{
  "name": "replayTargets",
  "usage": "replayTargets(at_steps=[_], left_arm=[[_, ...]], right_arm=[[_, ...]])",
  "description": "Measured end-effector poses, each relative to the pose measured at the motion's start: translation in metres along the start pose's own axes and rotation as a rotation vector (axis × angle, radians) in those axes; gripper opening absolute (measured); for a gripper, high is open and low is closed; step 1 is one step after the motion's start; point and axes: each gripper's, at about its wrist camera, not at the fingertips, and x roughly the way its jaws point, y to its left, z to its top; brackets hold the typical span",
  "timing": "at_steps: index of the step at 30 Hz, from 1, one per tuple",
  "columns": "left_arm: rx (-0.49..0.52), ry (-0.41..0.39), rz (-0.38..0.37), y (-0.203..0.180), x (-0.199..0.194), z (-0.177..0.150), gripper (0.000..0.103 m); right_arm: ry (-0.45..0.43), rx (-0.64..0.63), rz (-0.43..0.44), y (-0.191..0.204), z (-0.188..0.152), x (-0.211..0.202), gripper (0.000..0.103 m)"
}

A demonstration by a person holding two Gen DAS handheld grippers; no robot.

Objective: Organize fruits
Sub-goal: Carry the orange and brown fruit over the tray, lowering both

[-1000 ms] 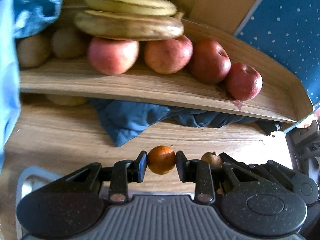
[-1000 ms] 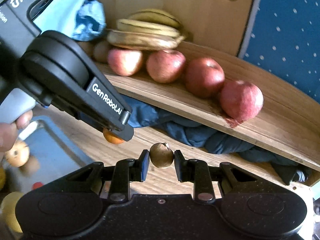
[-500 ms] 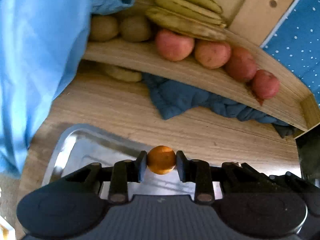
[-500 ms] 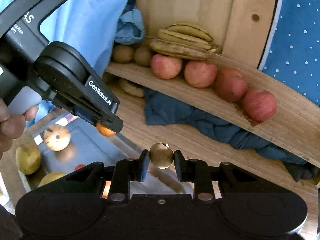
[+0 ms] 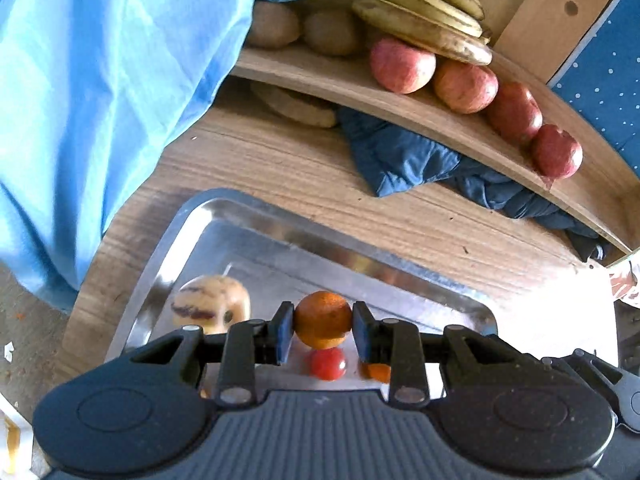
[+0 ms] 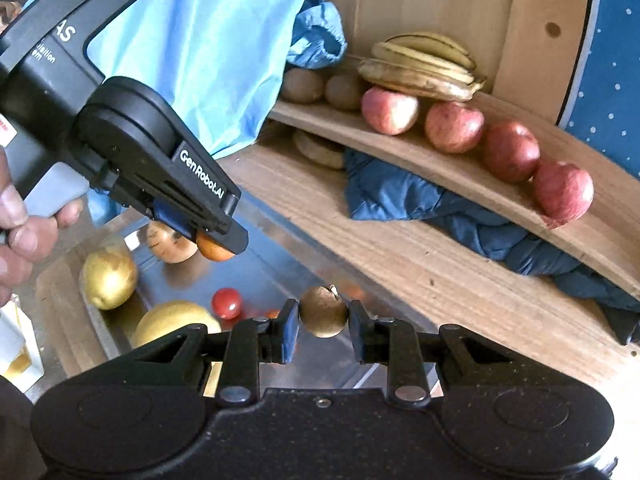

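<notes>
Both jaw pairs clench fruit over the shiny metal tray (image 5: pixel 168 240): left gripper (image 5: pixel 322 330) one smooth orange (image 5: pixel 322 318), right gripper (image 6: pixel 323 320) one brown kiwi (image 6: pixel 323 311), with four red apples (image 6: pixel 454 127) at two o'clock on a curved wooden shelf (image 6: pixel 460 178).

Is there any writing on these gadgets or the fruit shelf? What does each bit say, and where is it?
"GenRobot.AI": white letters on the side of the left hand-held gripper, seen in the right wrist view.
"AS": the end of a larger word on that gripper's upper body; the rest is out of frame.
Two small lines below it, ending in "llection" and "em": too cut off to read for certain.
No writing shows on the shelf, fruit or tray.
</notes>
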Motion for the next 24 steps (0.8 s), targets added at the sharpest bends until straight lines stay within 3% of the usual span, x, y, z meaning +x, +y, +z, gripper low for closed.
replayTargets(at_steps=[24], left_arm=[[-0.024, 0.040, 0.051, 0.011, -0.002, -0.011, 0.034]], right_arm=[[0.077, -0.021, 0.079, 0.007, -0.010, 0.010, 0.029]])
